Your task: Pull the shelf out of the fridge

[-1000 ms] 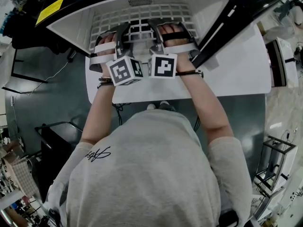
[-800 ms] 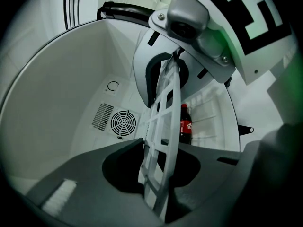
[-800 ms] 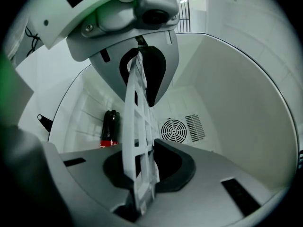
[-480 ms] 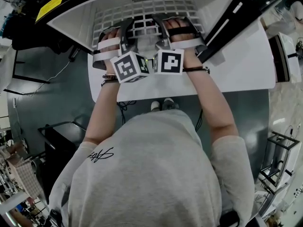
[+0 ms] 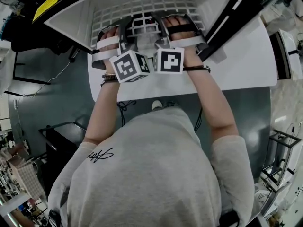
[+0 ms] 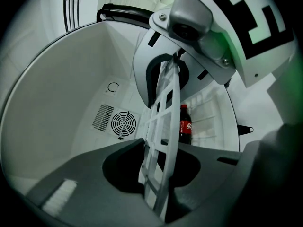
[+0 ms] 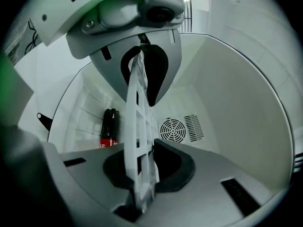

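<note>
Inside the open mini fridge [image 5: 71, 25], the white grid shelf [image 5: 142, 9] is still seated in the cavity. Its front edge is clamped by the left gripper [image 6: 158, 183] and the right gripper [image 7: 142, 174], each with jaws drawn to a narrow gap and pressing on the lattice. Past the shelf a cola bottle [image 6: 185, 125] shows, apparently lying beneath it, and a round fan grille [image 6: 124, 123] sits in the rear wall. Outside, the black door [image 5: 232, 18] stands swung aside at right, and the fridge rests on a white table [image 5: 236, 65] with bare top before its mouth, over a grey floor [image 5: 47, 89].
</note>
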`<state>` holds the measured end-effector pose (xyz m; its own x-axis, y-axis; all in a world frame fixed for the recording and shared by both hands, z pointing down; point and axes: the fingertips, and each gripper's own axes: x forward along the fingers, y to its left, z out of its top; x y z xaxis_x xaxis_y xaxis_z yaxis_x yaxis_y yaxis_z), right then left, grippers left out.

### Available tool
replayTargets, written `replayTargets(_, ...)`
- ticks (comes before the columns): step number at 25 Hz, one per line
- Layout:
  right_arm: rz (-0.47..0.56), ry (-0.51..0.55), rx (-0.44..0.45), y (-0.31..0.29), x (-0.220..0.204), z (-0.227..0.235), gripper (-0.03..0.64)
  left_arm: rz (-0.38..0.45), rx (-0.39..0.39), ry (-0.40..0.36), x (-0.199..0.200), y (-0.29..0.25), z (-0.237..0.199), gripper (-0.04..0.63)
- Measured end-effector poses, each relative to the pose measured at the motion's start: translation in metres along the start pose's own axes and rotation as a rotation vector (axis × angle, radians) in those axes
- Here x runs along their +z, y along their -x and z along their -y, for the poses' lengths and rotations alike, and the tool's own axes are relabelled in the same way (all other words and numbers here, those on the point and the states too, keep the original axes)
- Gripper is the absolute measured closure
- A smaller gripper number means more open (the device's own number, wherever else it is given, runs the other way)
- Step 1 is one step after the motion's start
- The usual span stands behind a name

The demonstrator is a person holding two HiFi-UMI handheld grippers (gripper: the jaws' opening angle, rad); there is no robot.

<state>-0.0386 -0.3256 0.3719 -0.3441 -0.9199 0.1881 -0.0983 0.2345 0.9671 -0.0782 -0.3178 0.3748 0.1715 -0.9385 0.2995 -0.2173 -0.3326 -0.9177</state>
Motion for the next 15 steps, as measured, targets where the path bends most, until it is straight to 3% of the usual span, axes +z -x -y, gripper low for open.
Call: replayTargets(15,0.021,-0.007,0.021,0.0101,0.0054,-0.0043,0.571,0.004,-0.003,0.007,-0.0009,0.0105,0.0046,0.526)
